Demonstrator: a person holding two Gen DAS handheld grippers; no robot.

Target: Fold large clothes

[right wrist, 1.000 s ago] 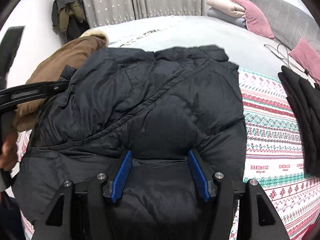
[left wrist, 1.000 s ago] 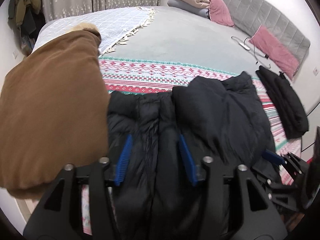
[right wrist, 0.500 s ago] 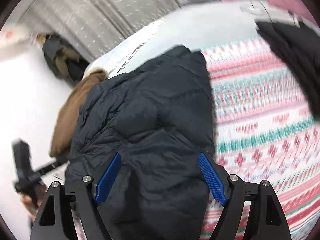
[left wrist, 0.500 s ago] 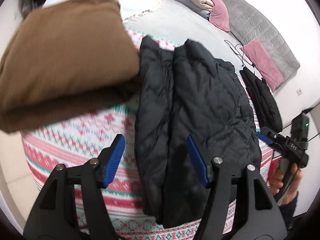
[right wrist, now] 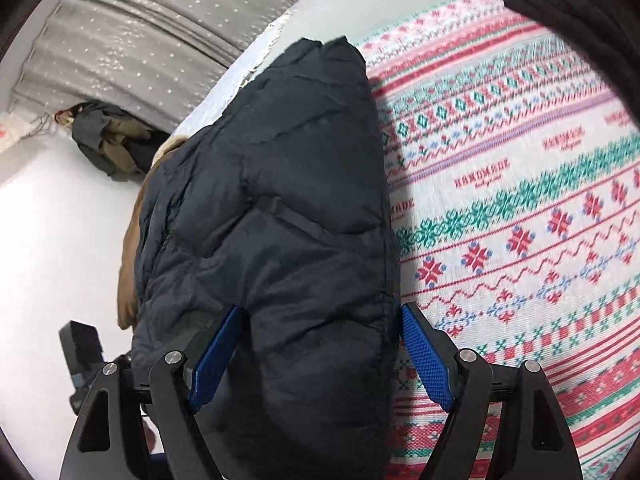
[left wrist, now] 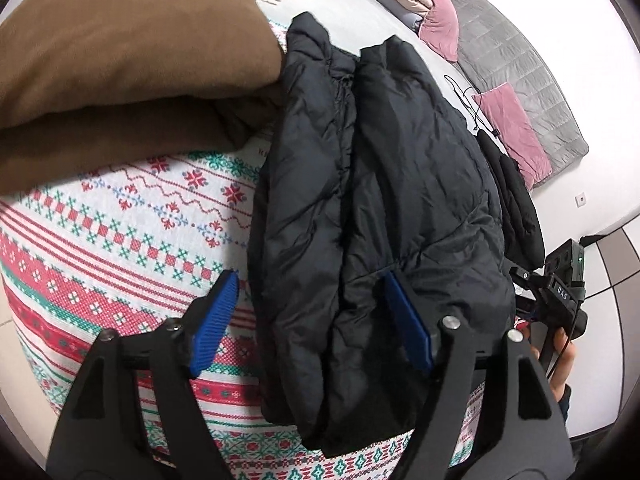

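A black puffer jacket lies folded lengthwise on the red, green and white patterned blanket. My left gripper hovers over the jacket's near end, its jaws opening. Its left pad is over the blanket, its right pad over the jacket, and neither pad presses. My right gripper stands open across the jacket from the other side, with the jacket's near end filling the gap and its right pad at the jacket's edge. Each gripper also shows in the other's view: the right gripper with a hand on it, and the left gripper.
A folded brown coat touches the jacket's far left side. Another black garment lies to its right, near pink pillows and a grey headboard. The bed's edge runs just below the jacket. Curtains and hanging clothes stand behind.
Both grippers' jaws have widened and come off the jacket. Both have drawn back and rolled, so the views have tilted. The jacket now lies folded lengthwise on the blanket.
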